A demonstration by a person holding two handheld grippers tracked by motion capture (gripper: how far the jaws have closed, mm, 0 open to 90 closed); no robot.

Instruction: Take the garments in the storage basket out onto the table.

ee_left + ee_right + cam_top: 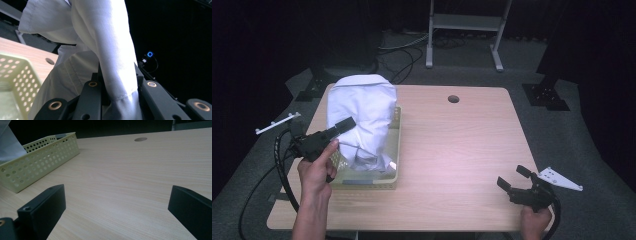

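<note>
A basket [393, 150] sits at the left-centre of the high view on the table [452, 150]. A cloth [362, 110] rises out of it. A table hole [453, 99] lies upper centre.

A light wooden table [452, 150] with rounded corners and a round cable hole [453, 99] near its far edge stands on grey carpet [557, 135], lit from above while the room around it falls away into near-black. Behind it a pale metal stand [464, 25] rests on two long feet, black cables [404, 55] snake across the floor, and dark stand bases [546, 95] sit on either side. Off in the darkness a small blue ring light [150, 54] glows.
</note>
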